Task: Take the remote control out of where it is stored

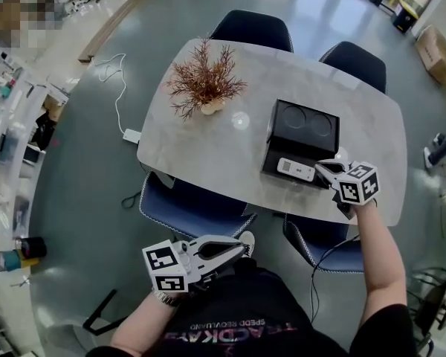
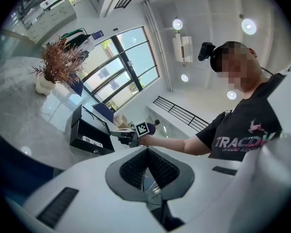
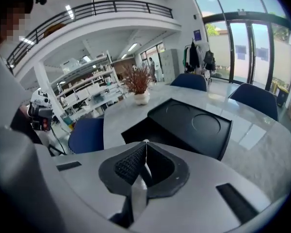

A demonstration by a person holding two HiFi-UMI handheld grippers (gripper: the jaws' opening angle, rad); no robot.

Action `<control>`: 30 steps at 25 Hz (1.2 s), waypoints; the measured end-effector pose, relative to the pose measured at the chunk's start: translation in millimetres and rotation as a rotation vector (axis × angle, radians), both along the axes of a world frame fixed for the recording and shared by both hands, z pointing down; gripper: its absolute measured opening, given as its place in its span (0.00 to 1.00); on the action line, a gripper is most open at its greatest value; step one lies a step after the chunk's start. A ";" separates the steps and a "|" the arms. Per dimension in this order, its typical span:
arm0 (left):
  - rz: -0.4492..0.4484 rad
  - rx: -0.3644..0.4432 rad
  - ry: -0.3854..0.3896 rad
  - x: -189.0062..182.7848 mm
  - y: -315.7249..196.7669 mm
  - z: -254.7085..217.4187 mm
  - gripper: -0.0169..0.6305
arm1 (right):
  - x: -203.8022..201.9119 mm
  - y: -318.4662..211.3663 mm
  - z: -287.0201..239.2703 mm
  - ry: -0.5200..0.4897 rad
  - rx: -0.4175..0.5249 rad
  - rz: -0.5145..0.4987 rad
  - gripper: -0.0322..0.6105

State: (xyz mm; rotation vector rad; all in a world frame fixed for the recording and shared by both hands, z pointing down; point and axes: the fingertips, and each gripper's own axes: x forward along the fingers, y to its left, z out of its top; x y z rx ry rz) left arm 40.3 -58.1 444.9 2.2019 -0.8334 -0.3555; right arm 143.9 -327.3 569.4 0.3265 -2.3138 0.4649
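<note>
The right gripper (image 1: 325, 169) has its jaws pressed together with nothing between them, tips angled down just beside the right end of the remote control (image 1: 296, 169). In the right gripper view the closed right gripper (image 3: 144, 147) points over the black box (image 3: 194, 125), and the remote control itself cannot be seen there. The remote control, slim and white, lies flat in the low front part of the open black box (image 1: 305, 125), which sits close to the near edge of the tabletop (image 1: 208, 147), towards its right end.

The main risk, as I judge it, is contact with the jaws closed. They would shove the remote control along its tray or nudge the whole box rather than take hold. The remote control lies low between the box walls, so jaws opened late or too little may catch on a wall or pinch only a corner, and it could slip. A lift that drags on the box could pull it towards the near edge or tip the raised lid.

The left gripper (image 1: 238, 250) is also closed and empty, held off the tabletop near the person's body, well apart from the box, so nothing steadies it. The dried plant (image 1: 206, 80) stands at the tabletop's left end, out of the way.
</note>
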 end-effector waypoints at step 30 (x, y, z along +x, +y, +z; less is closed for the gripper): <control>-0.082 -0.041 0.047 -8.1 -3.5 29.6 0.03 | -15.4 -6.3 115.9 0.460 -0.044 -0.491 0.32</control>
